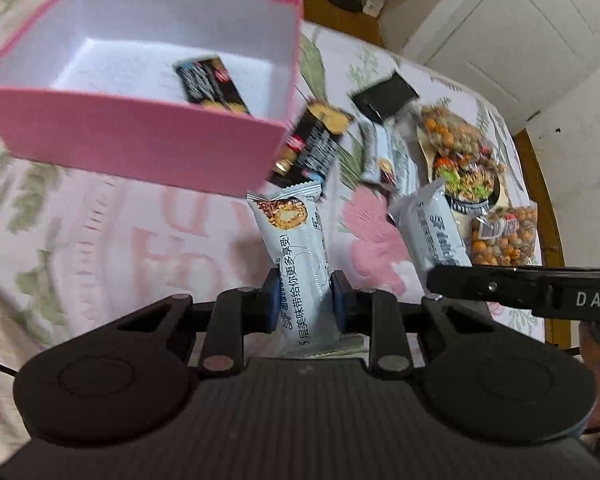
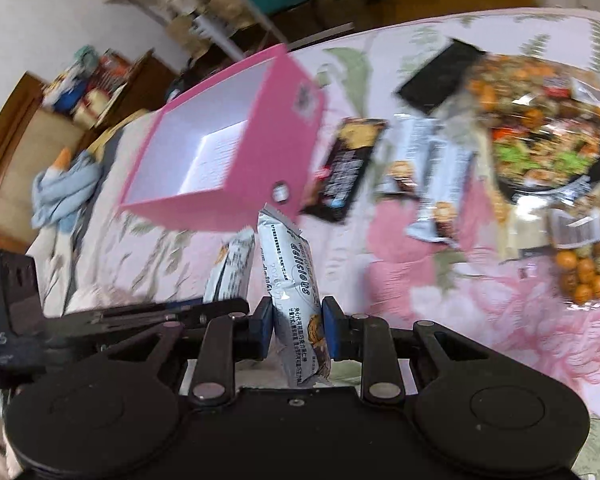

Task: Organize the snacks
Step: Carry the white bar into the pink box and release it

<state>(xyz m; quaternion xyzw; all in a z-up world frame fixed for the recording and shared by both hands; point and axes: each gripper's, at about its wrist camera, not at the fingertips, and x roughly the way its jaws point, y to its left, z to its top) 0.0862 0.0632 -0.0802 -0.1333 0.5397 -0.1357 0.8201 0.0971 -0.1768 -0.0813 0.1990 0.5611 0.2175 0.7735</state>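
Both grippers' fingers clench one white wafer pack each: left (image 1: 305,298), right (image 2: 296,326); one pink box (image 1: 140,148).

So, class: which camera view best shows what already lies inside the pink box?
The left wrist view: it looks down into the pink box, showing a dark snack bar inside. The right wrist view shows only white inner walls.

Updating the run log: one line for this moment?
left gripper: shut on white snack bar | right gripper: shut on second white bar | pink box: one black pack inside

Black tongs (image 1: 303,300) with blue pads (image 1: 339,300), silver pivot screws.
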